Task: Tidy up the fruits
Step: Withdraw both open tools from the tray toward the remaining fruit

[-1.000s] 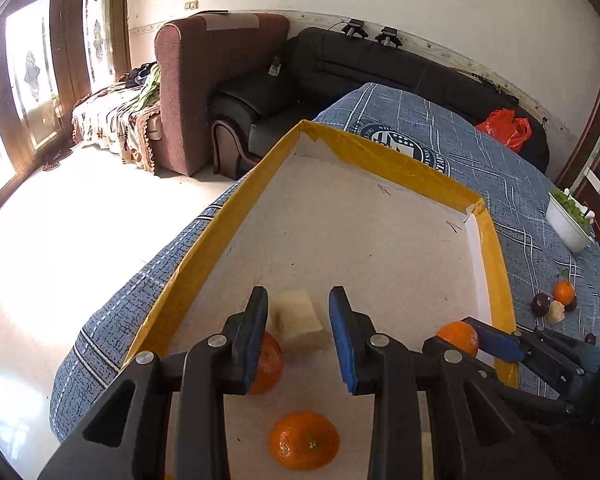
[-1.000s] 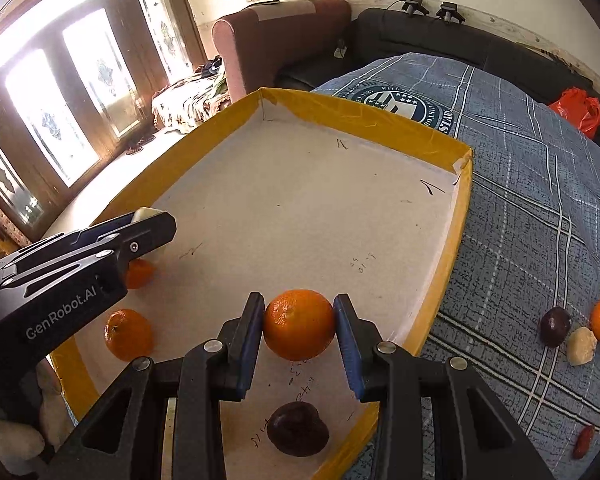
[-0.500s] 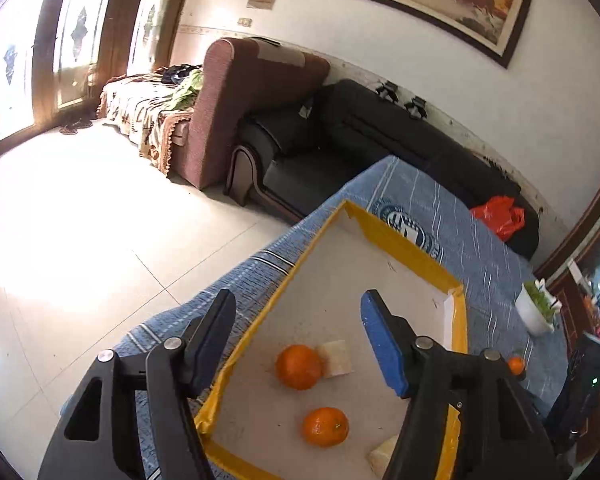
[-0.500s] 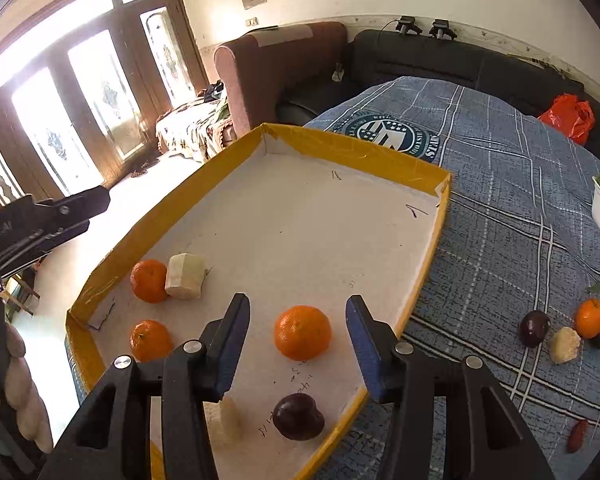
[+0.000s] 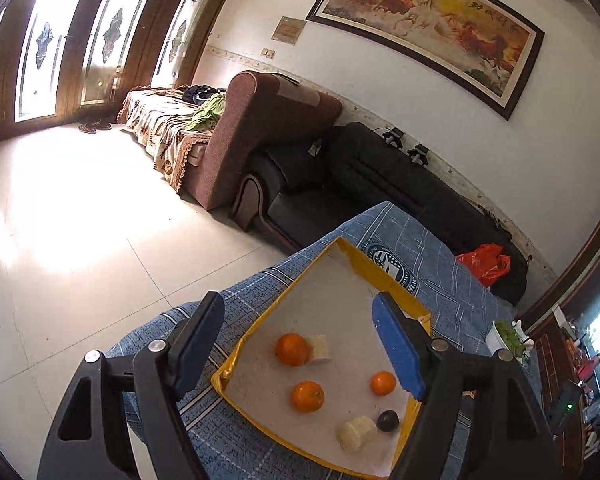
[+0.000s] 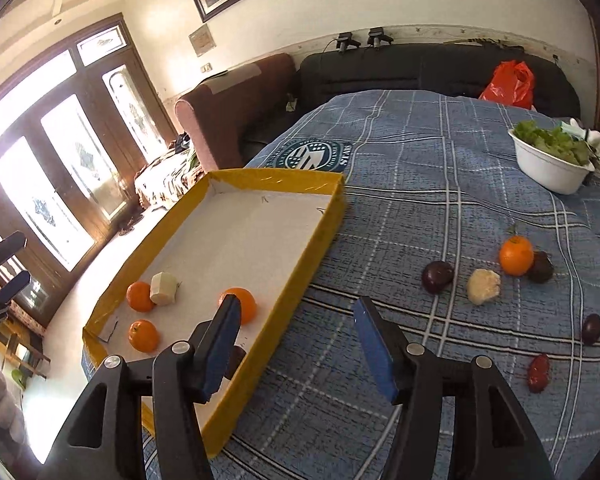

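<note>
On the cloth-covered counter, the tray holds 3 oranges; loose fruit waits well right. Both the left gripper and right gripper, jaws just opened, carry nothing. Round fruit could roll off the counter if nudged in a hasty grab.

The far half of the yellow-rimmed tray lies bare, so a gripper could come down there freely; its raised wall is the one edge to clear. At the near end three oranges, two pale chunks and a dark plum crowd the floor (two of them touching). On the blue cloth the middle stretch is open; a loose cluster of fruit and the white bowl block the right side.
</note>
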